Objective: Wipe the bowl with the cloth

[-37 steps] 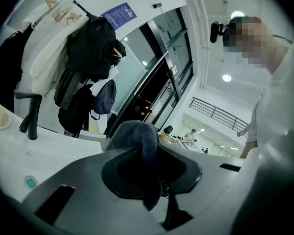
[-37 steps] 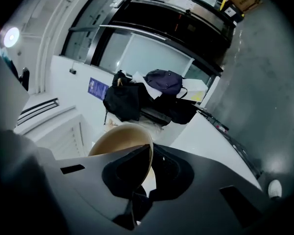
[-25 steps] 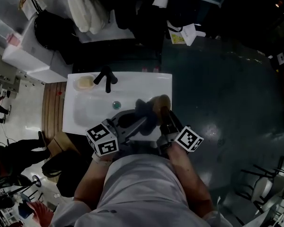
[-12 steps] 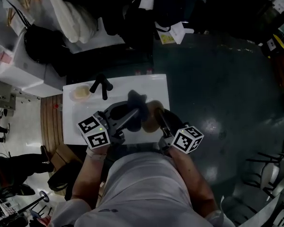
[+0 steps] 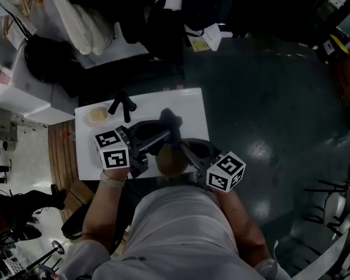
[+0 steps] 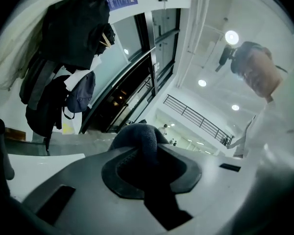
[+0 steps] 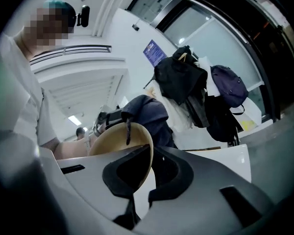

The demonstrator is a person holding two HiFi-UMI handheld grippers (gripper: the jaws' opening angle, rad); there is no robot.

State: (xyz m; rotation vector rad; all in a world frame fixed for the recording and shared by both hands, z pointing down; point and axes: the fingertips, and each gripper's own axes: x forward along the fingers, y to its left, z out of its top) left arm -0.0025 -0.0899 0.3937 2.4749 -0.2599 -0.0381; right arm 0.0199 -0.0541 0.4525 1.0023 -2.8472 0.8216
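In the head view a tan bowl [image 5: 172, 159] is held up over the near edge of the white sink [image 5: 189, 107], close to the person's body. My right gripper [image 5: 184, 150] is shut on its rim; the right gripper view shows the bowl's wall [image 7: 115, 143] pinched between the jaws of that gripper [image 7: 137, 170]. A dark blue cloth [image 5: 170, 121] bunches at the bowl's far rim. My left gripper [image 5: 166, 136] is shut on it, the cloth [image 6: 139, 136] filling the gap of the gripper [image 6: 147, 155]. From the right gripper view, the cloth [image 7: 149, 114] hangs over the bowl's rim.
A black faucet [image 5: 121, 105] and a soap dish [image 5: 97, 115] stand at the sink's back left. Dark bags and coats [image 5: 157, 16] hang behind the sink. White boxes [image 5: 23, 92] and a wooden slat mat [image 5: 61, 150] lie to the left; dark floor spreads right.
The bowl has come away from the sink's right side, nearer to the person's body and leftward. The cloth, which lay beside it, now sits at its far rim. Both grippers moved along.
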